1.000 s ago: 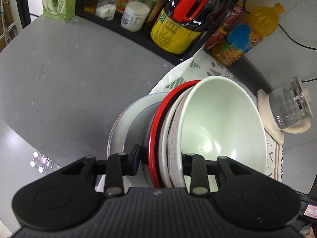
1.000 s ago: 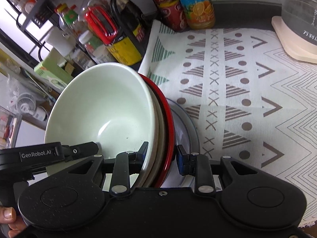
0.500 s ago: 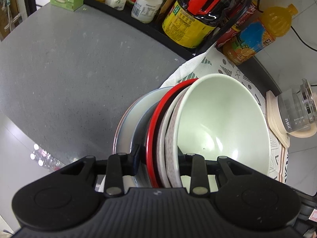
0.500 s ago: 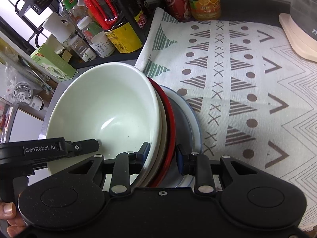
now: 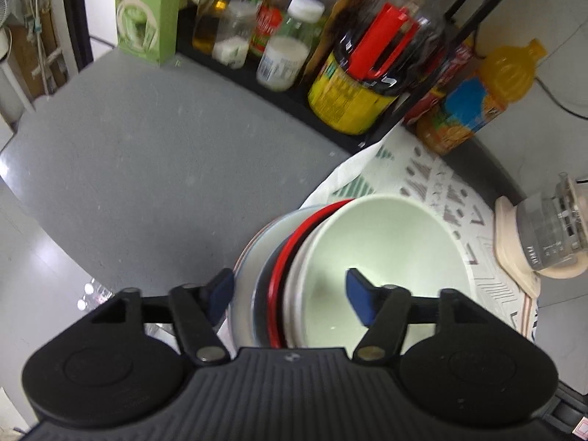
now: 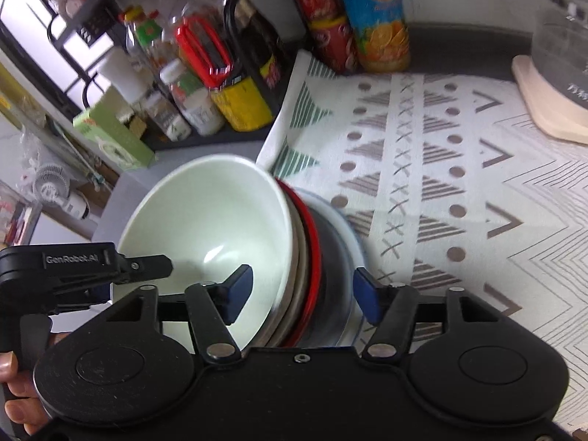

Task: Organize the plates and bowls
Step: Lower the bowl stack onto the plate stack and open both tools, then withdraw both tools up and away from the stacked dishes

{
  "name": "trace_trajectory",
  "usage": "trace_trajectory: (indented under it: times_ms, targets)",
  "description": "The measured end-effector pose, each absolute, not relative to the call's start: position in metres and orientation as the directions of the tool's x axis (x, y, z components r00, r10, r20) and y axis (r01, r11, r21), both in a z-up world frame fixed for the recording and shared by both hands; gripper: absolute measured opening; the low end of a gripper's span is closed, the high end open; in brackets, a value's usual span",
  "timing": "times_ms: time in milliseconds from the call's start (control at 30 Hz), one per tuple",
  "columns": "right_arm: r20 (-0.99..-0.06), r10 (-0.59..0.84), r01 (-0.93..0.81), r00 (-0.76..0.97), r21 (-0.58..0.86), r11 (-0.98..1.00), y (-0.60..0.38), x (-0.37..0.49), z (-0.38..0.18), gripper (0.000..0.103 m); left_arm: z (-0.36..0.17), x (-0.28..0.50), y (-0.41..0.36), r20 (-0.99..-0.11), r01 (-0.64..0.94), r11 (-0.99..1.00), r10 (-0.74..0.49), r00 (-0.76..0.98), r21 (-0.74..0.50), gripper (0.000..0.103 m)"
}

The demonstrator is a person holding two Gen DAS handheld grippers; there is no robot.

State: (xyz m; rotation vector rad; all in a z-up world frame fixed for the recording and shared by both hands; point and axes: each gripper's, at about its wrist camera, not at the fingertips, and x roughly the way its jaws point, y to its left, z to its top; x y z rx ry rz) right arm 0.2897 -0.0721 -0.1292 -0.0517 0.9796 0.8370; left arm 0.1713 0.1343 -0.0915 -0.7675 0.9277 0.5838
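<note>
A nested stack of dishes rests where the patterned cloth (image 6: 459, 183) meets the grey counter (image 5: 147, 169). A pale green bowl (image 5: 382, 253) (image 6: 217, 220) is on top. Under it lie a grey bowl, a red-rimmed dish (image 5: 290, 253) (image 6: 312, 235), a dark dish and a pale plate (image 5: 253, 257) (image 6: 345, 228). My left gripper (image 5: 290, 297) straddles the stack's near rim, its jaws opening and its blue pads (image 5: 220, 292) clear of the dishes. My right gripper (image 6: 302, 290) straddles the opposite rim, jaws also opening, pads (image 6: 365, 296) off the stack.
A black rack with sauce bottles and jars (image 5: 352, 84) (image 6: 205, 84) and a green box (image 5: 143, 11) lines the counter's back. An orange juice bottle (image 5: 477, 99) (image 6: 378, 18) and a glass kettle on a cream base (image 5: 544, 235) stand by the cloth. A hand (image 6: 14, 404) holds the left tool.
Both grippers were shut on the stack's rim; now both have spread and let go of it. The left gripper has drawn back and up, so the stack looks smaller.
</note>
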Motion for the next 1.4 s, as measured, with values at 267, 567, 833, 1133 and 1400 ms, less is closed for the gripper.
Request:
trace_trajectory:
  times_ms: [267, 567, 833, 1133, 1400]
  targets:
    - [-0.668, 0.627, -0.617, 0.400, 0.310, 0.724, -0.108, 0.281, -0.101, 0.103, -0.060, 0.168, 0.109, -0.844, -0.684, 0.658, 0.138, 0.519, -0.313, 0.085]
    - [-0.621, 0.632, -0.587, 0.464, 0.319, 0.744, -0.146, 0.261, -0.085, 0.103, -0.034, 0.156, 0.075, -0.830, -0.651, 0.700, 0.152, 0.536, -0.292, 0.087]
    - [-0.600, 0.610, -0.534, 0.518, 0.330, 0.778, -0.178, 0.244, -0.074, 0.103, -0.016, 0.152, 0.054, -0.807, -0.581, 0.764, 0.141, 0.574, -0.279, 0.088]
    - [-0.567, 0.551, -0.474, 0.613, 0.295, 0.830, -0.207, 0.220, -0.054, 0.103, 0.006, 0.142, 0.042, -0.758, -0.447, 0.847, 0.084, 0.647, -0.288, 0.101]
    - [-0.540, 0.485, -0.389, 0.688, 0.290, 0.875, -0.219, 0.182, -0.049, 0.103, 0.012, 0.111, 0.051, -0.742, -0.346, 0.896, 0.026, 0.670, -0.280, 0.103]
